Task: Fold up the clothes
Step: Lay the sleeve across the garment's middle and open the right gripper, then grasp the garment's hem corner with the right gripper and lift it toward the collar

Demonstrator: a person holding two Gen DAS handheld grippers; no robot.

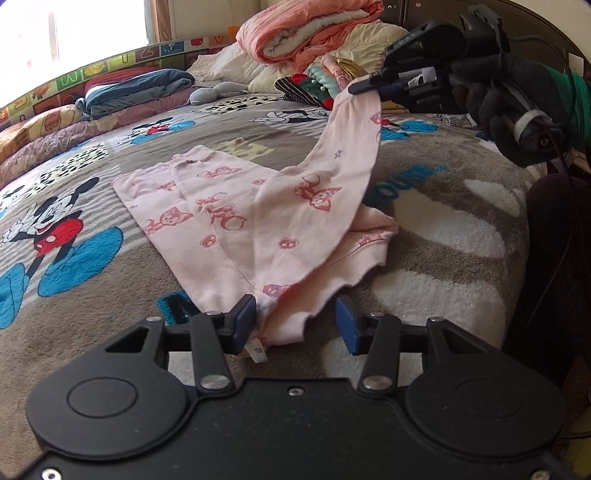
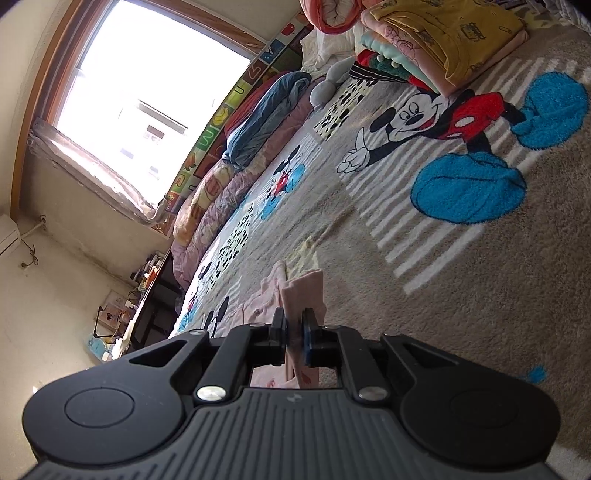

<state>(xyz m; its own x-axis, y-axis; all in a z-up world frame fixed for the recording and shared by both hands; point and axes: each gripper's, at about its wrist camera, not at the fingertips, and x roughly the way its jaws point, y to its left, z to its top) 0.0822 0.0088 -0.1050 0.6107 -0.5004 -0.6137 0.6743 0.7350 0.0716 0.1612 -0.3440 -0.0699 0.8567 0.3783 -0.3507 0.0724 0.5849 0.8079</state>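
A pink child's garment (image 1: 229, 206) with red cartoon prints lies on the bed blanket (image 1: 92, 295). My left gripper (image 1: 295, 321) is open, its blue pads on either side of the garment's near edge, where a white size tag shows. My right gripper (image 1: 364, 86) is shut on one pink leg or sleeve of the garment and holds it up above the bed, so the cloth hangs in a long strip. In the right wrist view the gripper (image 2: 294, 328) pinches that pink cloth (image 2: 304, 291) between its pads.
A Mickey Mouse blanket (image 2: 461, 258) covers the bed. A stack of folded clothes (image 2: 443, 40) and a rolled orange quilt (image 1: 310, 29) lie at the far side. Blue and red bedding (image 1: 136, 88) lines the window wall. A dark headboard stands at the right.
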